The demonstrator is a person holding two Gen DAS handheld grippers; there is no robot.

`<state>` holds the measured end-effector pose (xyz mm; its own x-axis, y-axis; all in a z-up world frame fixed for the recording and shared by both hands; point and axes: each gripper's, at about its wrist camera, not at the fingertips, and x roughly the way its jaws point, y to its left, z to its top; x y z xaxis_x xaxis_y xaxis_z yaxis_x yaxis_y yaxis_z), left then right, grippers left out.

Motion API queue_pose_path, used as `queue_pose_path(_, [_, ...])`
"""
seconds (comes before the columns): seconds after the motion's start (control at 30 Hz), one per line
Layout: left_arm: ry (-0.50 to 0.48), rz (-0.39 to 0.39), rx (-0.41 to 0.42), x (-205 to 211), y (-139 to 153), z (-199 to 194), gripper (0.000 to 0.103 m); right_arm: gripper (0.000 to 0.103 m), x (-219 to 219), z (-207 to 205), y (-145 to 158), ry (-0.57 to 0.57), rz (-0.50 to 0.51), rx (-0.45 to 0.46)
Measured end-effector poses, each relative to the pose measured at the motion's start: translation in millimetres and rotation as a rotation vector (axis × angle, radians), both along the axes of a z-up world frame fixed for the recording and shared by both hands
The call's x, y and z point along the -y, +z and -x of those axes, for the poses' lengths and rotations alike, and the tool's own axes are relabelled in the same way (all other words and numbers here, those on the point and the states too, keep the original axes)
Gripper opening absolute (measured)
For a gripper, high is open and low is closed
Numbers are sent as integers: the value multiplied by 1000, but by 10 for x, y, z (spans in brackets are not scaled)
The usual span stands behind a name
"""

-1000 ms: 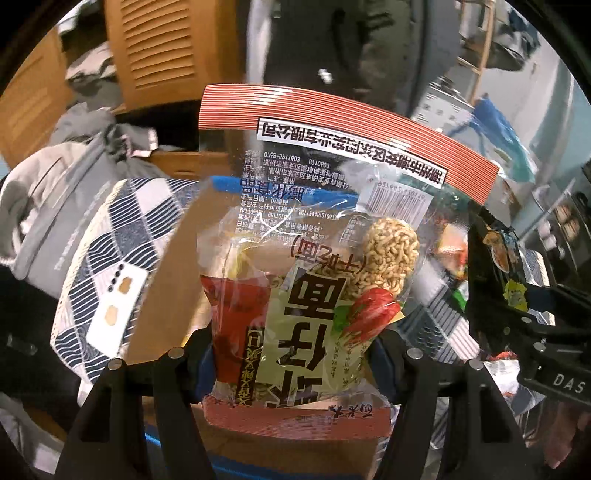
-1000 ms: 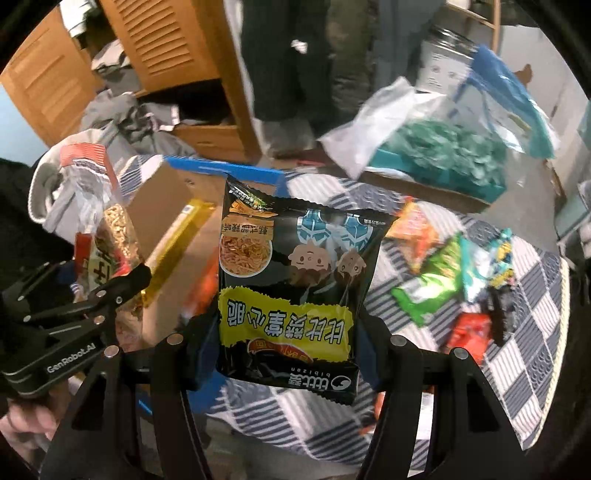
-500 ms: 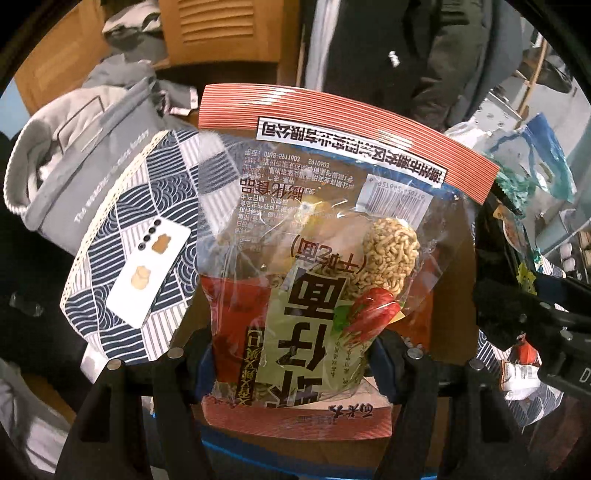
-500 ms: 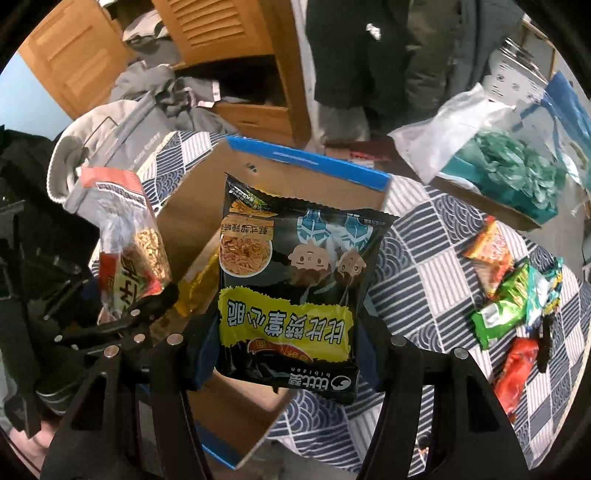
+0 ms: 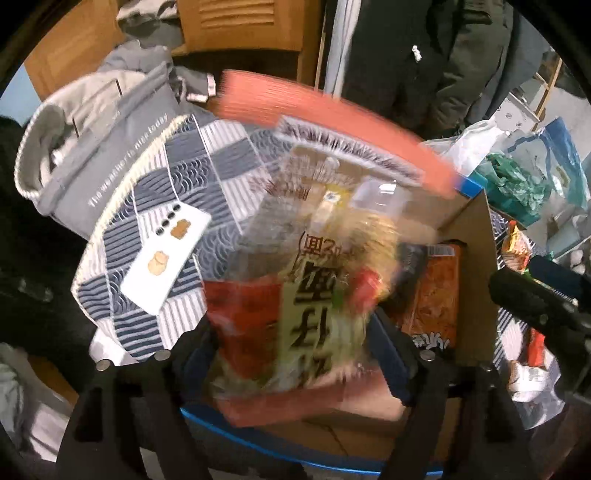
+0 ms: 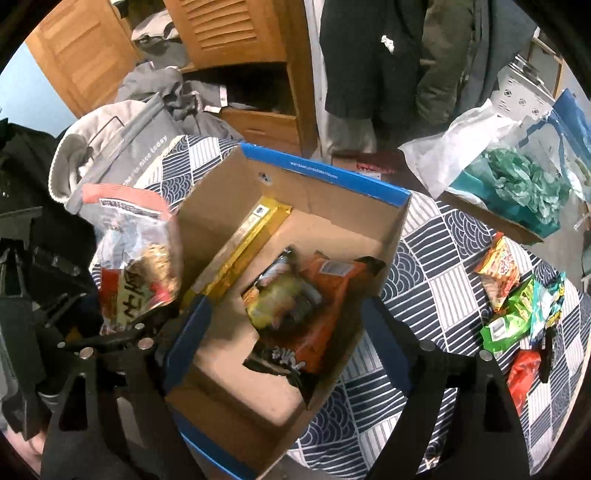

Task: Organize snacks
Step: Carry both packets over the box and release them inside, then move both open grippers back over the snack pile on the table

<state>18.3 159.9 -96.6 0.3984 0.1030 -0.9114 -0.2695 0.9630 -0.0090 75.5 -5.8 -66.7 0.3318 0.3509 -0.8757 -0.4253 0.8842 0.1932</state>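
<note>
My right tongs (image 6: 284,350), jaws just opened, hang empty over the cardboard box (image 6: 332,181) holding the black snack packet (image 6: 284,299), while my left tongs (image 5: 295,354), jaws just opened, release the noodle bag (image 5: 317,280) above it.

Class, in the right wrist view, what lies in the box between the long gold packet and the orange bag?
In the right wrist view, a dark snack packet, blurred, lies between the gold packet and the orange bag.

Cluttered home bedroom, louvred wooden wardrobe (image 6: 229,33) (doors ajar), hanging coats (image 6: 373,55), heaped clothes (image 6: 122,140)
</note>
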Motion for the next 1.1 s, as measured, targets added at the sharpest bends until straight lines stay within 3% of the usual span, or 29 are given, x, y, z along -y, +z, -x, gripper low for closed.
queue_pose_path(0.1, [-29,-49,28,73,73,4,87,84,31,-8,25,-10,0,1])
queue_pose_path(0.47, [-67,2,43,274,171,-37,87,84,293,28,133,-54,14,39])
queue_pose_path(1.1, [-262,46,27,1291,190,-160,88,84,1559,68,-46,-266,67,-27])
